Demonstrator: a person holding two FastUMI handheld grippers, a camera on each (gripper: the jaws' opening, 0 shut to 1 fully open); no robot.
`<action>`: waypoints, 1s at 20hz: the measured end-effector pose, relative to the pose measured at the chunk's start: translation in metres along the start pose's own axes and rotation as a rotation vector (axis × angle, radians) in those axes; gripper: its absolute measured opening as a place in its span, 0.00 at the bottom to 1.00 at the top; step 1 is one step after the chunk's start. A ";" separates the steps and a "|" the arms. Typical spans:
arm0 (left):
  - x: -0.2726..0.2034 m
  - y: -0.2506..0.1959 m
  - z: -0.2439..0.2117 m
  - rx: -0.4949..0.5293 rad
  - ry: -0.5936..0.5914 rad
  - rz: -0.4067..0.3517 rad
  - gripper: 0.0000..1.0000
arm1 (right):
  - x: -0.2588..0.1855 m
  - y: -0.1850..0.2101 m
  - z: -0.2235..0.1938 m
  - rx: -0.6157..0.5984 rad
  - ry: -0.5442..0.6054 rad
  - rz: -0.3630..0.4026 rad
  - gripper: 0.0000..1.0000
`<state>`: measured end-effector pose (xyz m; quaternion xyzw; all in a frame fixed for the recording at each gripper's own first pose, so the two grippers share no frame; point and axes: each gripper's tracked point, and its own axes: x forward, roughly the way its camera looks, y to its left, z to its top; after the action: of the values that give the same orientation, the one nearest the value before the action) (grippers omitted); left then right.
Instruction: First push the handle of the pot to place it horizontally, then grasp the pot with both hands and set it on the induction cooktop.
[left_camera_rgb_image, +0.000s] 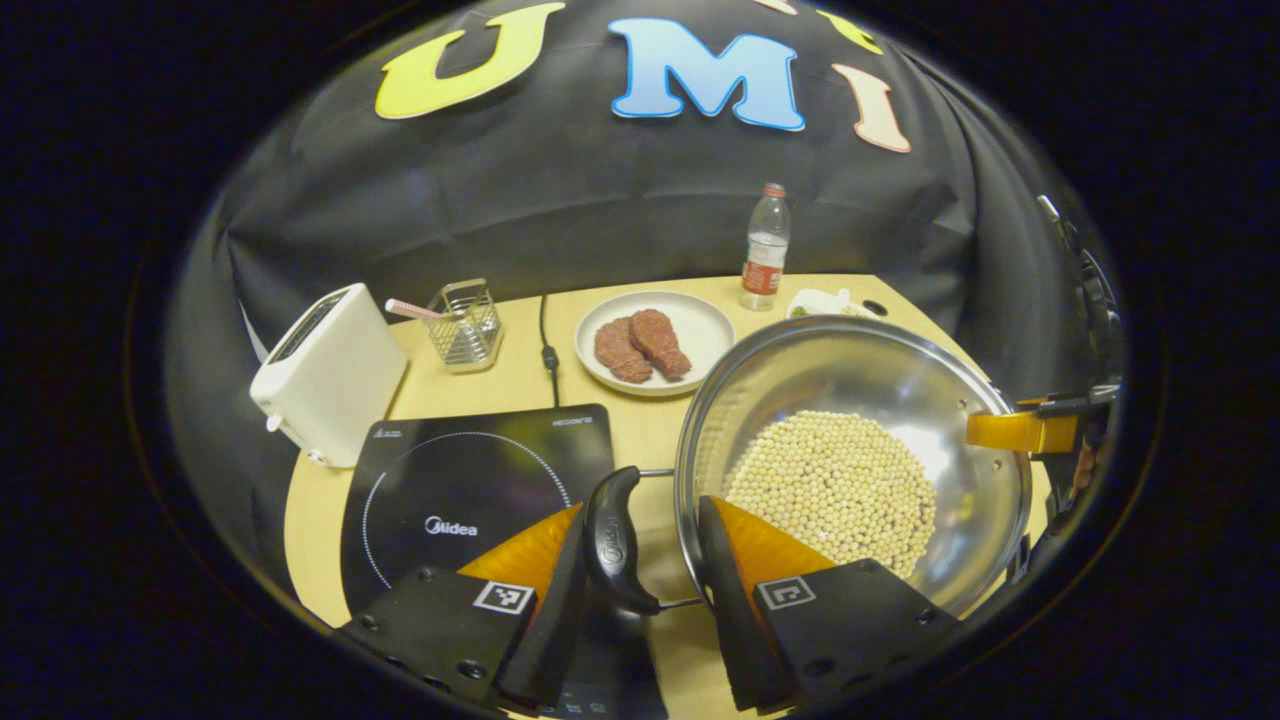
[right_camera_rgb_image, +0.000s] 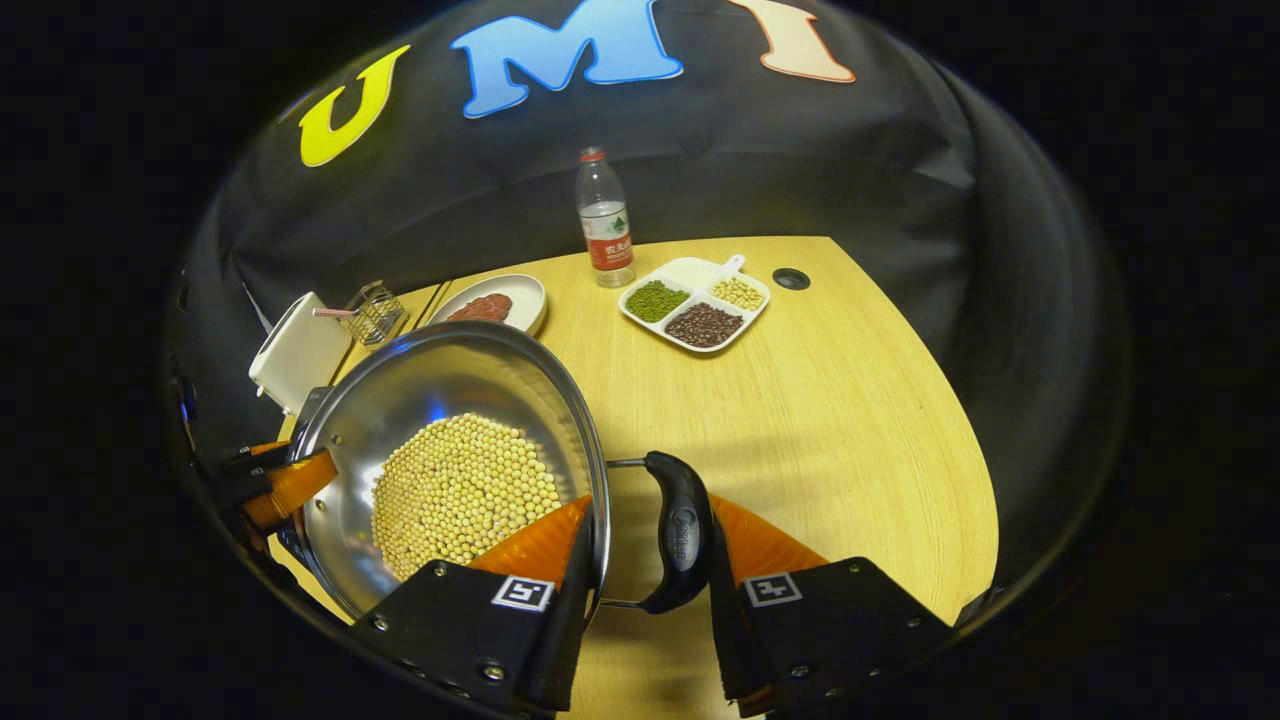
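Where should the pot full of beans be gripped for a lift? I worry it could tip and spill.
Grip the pot by its two black side handles, one gripper from each side, fingers straddling each grip. The handles stand out on wire loops at opposite sides of the rim, so the load would likely stay level. The left gripper and right gripper already sit that way.

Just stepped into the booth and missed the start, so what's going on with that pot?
A person holds a gripper in each hand, one at each side handle of the steel pot of pale beans. The left gripper straddles the left handle with its fingers; the right gripper straddles the right handle. Neither clearly clamps yet. The pot sits beside the induction cooktop, not on it.
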<state>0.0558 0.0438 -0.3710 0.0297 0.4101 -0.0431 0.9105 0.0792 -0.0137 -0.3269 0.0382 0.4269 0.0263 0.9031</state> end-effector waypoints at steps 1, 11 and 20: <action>-0.002 0.007 0.001 0.002 -0.002 0.007 0.67 | 0.000 0.008 0.000 0.000 0.001 0.004 0.54; -0.013 0.080 -0.007 -0.008 0.006 0.051 0.67 | 0.005 0.078 0.006 -0.028 0.006 0.033 0.55; -0.021 0.137 -0.013 -0.006 0.019 0.069 0.70 | 0.009 0.132 0.002 -0.023 0.025 0.045 0.54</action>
<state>0.0465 0.1821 -0.3607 0.0416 0.4175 -0.0102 0.9077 0.0848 0.1180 -0.3204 0.0370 0.4370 0.0518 0.8972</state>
